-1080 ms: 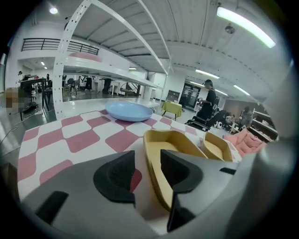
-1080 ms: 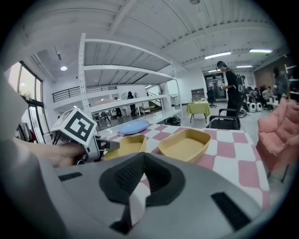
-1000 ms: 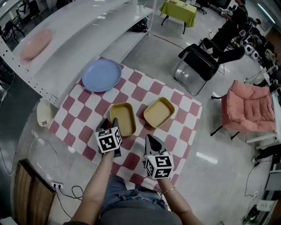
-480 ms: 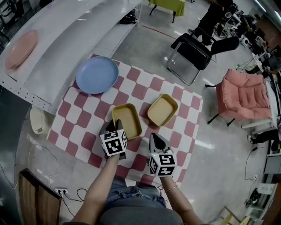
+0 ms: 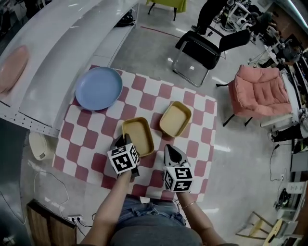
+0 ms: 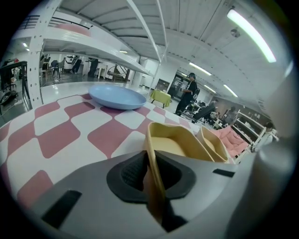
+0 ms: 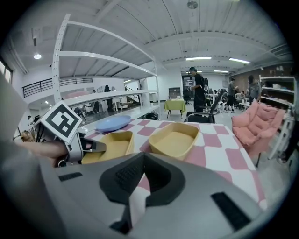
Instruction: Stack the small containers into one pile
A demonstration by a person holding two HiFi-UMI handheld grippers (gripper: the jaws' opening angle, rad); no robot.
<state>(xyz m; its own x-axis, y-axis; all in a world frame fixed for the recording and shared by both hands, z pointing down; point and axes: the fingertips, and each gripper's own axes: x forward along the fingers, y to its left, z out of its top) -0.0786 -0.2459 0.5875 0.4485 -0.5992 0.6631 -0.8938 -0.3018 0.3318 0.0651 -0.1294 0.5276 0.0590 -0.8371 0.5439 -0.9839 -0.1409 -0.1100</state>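
Left gripper (image 5: 125,140) has just closed, pinching the left container's (image 5: 138,136) near rim. Right gripper (image 5: 171,150) fingers together, empty.

You're standing on a glossy grey floor (image 5: 159,53) at a table under a red-and-white checked cloth (image 5: 199,144), with a long white shelving rack (image 5: 62,53) running along your left and a wooden chair (image 5: 45,223) just behind it. Beyond the table sit a black chair (image 5: 204,48) and a pink cushioned armchair (image 5: 260,91), with a yellow-green covered table (image 5: 166,4) farther off. Strip lights (image 6: 250,35) line the white ceiling above you.
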